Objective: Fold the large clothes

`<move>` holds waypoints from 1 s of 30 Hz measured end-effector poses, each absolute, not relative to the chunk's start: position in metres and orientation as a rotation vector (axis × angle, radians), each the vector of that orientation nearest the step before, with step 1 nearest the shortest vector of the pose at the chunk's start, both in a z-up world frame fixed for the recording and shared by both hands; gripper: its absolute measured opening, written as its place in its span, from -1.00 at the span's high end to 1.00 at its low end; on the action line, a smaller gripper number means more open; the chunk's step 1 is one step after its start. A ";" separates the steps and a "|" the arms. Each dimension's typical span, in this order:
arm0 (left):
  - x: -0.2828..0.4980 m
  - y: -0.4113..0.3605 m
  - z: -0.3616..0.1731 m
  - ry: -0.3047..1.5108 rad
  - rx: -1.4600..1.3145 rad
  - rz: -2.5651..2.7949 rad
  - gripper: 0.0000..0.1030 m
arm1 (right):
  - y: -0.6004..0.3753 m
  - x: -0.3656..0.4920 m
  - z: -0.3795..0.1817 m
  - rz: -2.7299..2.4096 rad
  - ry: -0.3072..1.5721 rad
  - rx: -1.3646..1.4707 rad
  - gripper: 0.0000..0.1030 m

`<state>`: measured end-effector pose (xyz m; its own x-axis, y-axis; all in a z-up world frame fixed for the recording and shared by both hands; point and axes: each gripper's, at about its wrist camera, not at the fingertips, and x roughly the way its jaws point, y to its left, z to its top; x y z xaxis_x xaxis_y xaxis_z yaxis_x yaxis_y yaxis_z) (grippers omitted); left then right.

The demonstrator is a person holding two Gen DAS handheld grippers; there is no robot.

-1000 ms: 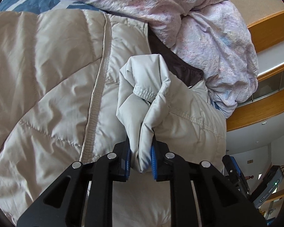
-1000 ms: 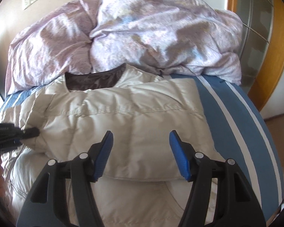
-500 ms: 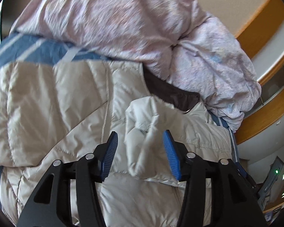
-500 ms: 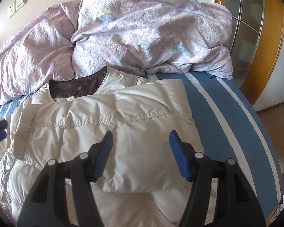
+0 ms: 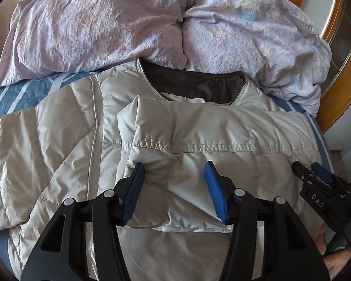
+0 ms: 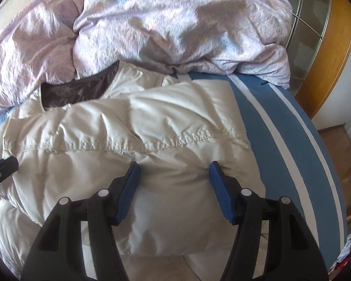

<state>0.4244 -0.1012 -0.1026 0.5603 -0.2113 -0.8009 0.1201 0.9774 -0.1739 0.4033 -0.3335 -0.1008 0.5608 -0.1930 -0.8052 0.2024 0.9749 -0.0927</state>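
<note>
A beige quilted down jacket point(image 5: 58, 145) with a dark brown collar lining point(image 5: 199, 86) lies on the bed. One sleeve point(image 5: 222, 145) lies folded across the jacket's chest. My left gripper point(image 5: 174, 171) is open, with its pads pressing down on the sleeve's cuff end. The right gripper shows at that view's right edge point(image 5: 316, 175). In the right wrist view my right gripper point(image 6: 174, 171) is open and presses on the folded sleeve point(image 6: 175, 140) near the jacket's right side. The left gripper's tip point(image 6: 4, 166) shows at that view's left edge.
A crumpled pink duvet point(image 5: 152, 23) is heaped behind the jacket's collar. The bed sheet point(image 6: 292, 140) is blue with white stripes and runs along the right. A wooden frame with glass panels point(image 6: 316, 35) stands at the far right. The floor lies beyond the bed's right edge.
My left gripper let go of the sleeve cuff and opened, and the sleeve now lies flat across the chest. Both grippers came lower onto the sleeve.
</note>
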 end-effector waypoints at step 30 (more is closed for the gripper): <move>0.435 -0.100 -0.141 0.998 -0.026 -0.081 -0.24 | -0.290 0.417 -0.135 -0.201 1.053 -0.084 -0.48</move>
<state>0.4351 -0.1002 -0.1411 0.5394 -0.0801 -0.8382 0.0562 0.9967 -0.0591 0.4168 -0.2899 -0.1349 0.4783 -0.2044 -0.8541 0.1240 0.9785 -0.1648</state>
